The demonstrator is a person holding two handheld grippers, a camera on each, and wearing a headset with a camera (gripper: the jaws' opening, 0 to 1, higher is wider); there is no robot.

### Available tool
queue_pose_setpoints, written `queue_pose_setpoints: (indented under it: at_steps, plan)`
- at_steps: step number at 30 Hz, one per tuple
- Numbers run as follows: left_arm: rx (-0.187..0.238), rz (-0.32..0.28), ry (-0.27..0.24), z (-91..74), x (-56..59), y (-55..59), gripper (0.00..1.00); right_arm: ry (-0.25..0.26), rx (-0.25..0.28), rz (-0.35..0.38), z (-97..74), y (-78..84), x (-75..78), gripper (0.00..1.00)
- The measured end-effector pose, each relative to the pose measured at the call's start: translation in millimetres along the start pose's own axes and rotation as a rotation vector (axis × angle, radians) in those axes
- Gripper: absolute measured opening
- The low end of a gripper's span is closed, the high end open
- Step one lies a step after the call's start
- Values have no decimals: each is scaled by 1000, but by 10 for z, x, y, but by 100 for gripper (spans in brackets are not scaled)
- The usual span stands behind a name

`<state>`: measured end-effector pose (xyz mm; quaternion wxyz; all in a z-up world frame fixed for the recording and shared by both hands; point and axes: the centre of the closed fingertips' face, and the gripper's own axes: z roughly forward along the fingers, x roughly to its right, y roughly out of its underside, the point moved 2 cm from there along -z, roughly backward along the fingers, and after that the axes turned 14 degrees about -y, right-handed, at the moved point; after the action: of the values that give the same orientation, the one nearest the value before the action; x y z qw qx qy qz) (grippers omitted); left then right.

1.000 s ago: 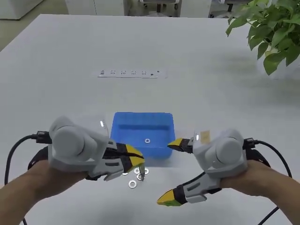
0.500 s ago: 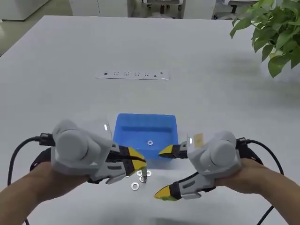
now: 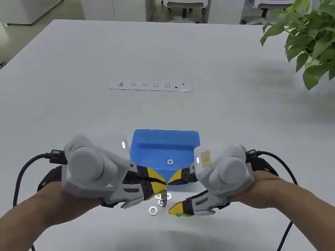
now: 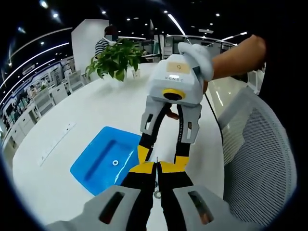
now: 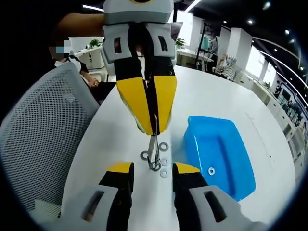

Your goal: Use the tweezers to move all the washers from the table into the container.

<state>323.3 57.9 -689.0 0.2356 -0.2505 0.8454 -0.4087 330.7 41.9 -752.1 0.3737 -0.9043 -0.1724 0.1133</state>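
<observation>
My left gripper (image 3: 157,181) is shut on slim metal tweezers (image 3: 163,197) that point down at the table. In the right gripper view the tweezers (image 5: 154,144) hang from its yellow jaws, and their tips touch one of several small steel washers (image 5: 164,146) lying loose on the white table. Whether a washer is pinched I cannot tell. My right gripper (image 3: 176,192) is open, with its jaws on either side of the tweezers' tips. Just behind stands the blue container (image 3: 166,144), with one washer (image 3: 170,162) in it.
A white power strip (image 3: 152,86) lies far back on the table (image 3: 235,104). A green plant (image 3: 306,36) stands at the back right. In the gripper views a grey mesh chair (image 5: 45,125) is at the table's near edge.
My right gripper has moved left, toward the left gripper, and its open jaws now flank the tweezers. The left gripper and washers have stayed about where they were; the head camera shifted slightly.
</observation>
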Motion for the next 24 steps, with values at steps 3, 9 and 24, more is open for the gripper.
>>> queue_pose_setpoints:
  at_steps: [3,9,24]
  plan:
    - [-2,3,3,3,1,-1,5,-15,-28,-22,32,14,7,30]
    - [-6,7,8,1,7,-4,5,-40,-45,-46,72,-7,31,24]
    - [-9,10,14,25,6,-3,5,-90,-84,-109,113,-15,25,12]
